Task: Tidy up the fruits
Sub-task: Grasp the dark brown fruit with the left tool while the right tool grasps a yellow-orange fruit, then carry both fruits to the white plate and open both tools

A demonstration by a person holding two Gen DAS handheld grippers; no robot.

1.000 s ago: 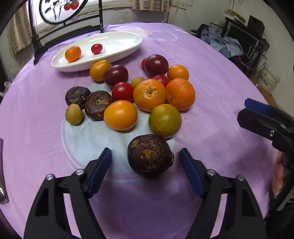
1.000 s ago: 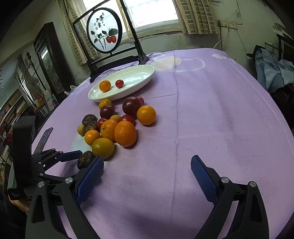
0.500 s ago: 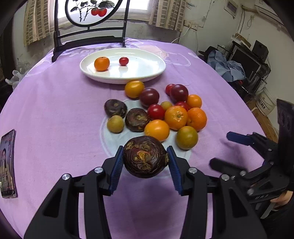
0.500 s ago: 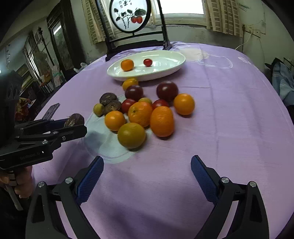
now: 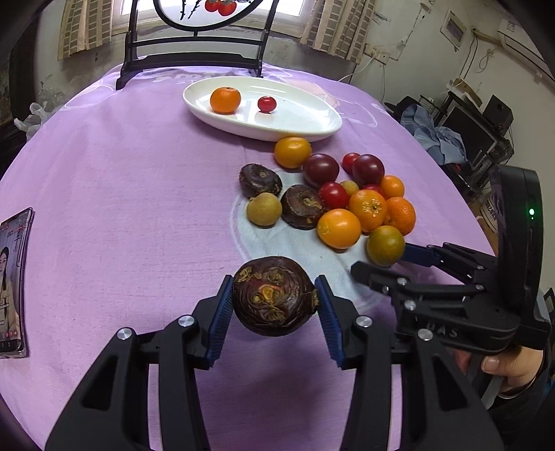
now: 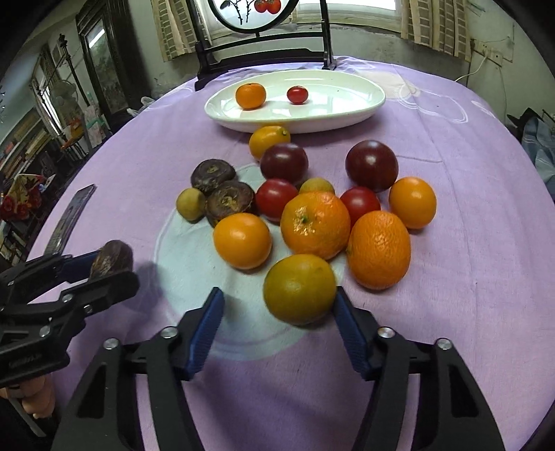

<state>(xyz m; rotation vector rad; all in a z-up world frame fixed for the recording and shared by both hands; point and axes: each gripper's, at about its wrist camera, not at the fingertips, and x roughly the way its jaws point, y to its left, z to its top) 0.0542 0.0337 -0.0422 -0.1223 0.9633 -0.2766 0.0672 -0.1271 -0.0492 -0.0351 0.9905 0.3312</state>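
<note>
My left gripper is shut on a dark brown water chestnut and holds it above the purple tablecloth; it also shows in the right wrist view. My right gripper is open around a greenish-orange citrus, the right pad touching it, the left pad apart. The white oval plate at the back holds a small orange and a cherry tomato. A pile of oranges, tomatoes, dark plums and chestnuts lies between the plate and my grippers.
A phone lies at the table's left edge. A black stand with a round fruit picture is behind the plate. Clutter and furniture surround the round table.
The left gripper closed on the water chestnut and lifted it off the cloth. The right gripper moved in to the pile and now straddles the greenish citrus.
</note>
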